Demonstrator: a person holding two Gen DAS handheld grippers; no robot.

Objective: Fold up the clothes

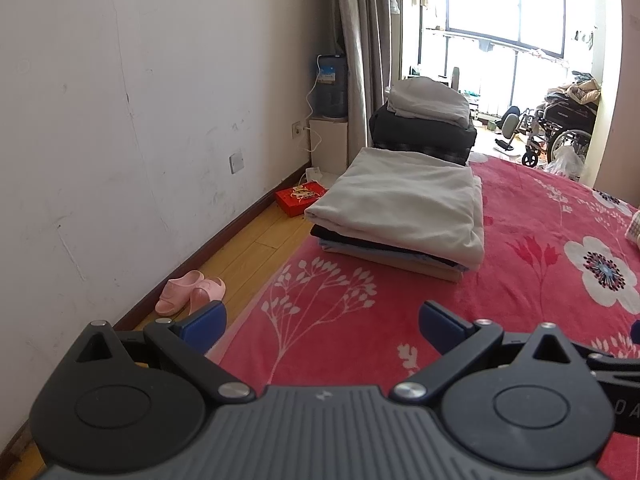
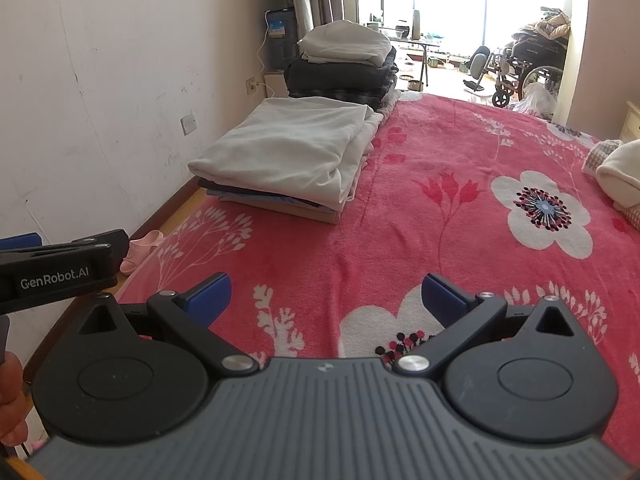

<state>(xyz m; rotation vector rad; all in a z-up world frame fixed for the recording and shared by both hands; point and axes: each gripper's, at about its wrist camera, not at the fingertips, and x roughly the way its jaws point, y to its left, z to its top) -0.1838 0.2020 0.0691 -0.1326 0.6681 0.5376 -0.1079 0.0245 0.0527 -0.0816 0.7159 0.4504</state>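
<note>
A stack of folded clothes (image 1: 400,216) (image 2: 288,156), topped by a pale grey garment, lies on the red flowered bedspread (image 1: 520,280) (image 2: 460,184) near its left edge. Behind it stands a second pile (image 1: 424,124) (image 2: 344,64) of dark garments with a light one on top. My left gripper (image 1: 320,320) hangs open above the bed's left edge, well short of the stack, with nothing between its blue pads. The right gripper (image 2: 326,296) is also open and empty over the bedspread. Cream unfolded cloth (image 2: 620,180) lies at the far right. The left gripper's body (image 2: 60,272) shows at left in the right wrist view.
A wall runs along the left with a strip of wooden floor, pink slippers (image 1: 188,292) and a red box (image 1: 300,198). A water dispenser (image 1: 330,88) stands in the corner by curtains. A wheelchair (image 1: 560,128) sits beyond the bed's far end. A hand (image 2: 12,400) shows at lower left.
</note>
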